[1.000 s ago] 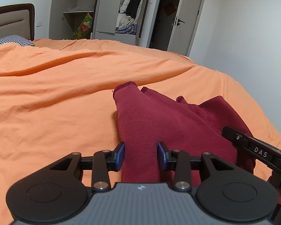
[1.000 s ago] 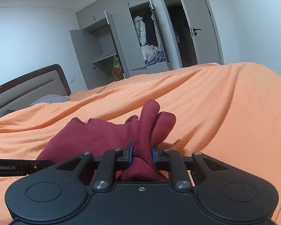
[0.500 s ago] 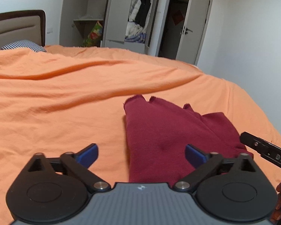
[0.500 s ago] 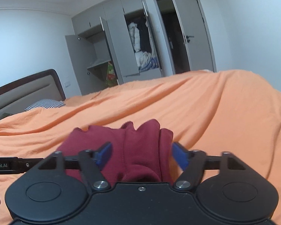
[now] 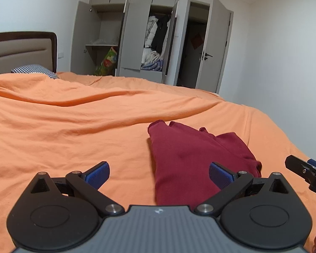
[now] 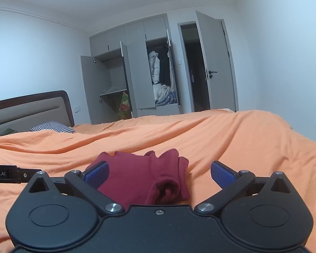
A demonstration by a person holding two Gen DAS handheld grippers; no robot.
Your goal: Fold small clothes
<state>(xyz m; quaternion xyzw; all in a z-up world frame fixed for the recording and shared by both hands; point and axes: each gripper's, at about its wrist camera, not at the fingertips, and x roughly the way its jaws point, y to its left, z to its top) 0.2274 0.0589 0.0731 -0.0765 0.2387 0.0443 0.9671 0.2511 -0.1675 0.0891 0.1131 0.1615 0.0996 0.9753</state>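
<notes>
Both the left gripper and right gripper hang released over the folded garment at 12 o'clock on the bed; this fold looks done, so next likely comes tidying or fetching another.

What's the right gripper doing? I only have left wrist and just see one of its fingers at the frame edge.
Observer: The right gripper is open, its blue pads spread wide and gripping nothing.
Operator: Where's the cloth relative to it?
Observer: The maroon garment lies on the orange bedcover, just ahead of the open jaws.
Operator: Is its right end flat?
Observer: No. That end is bunched into a loose roll facing the right camera.
</notes>
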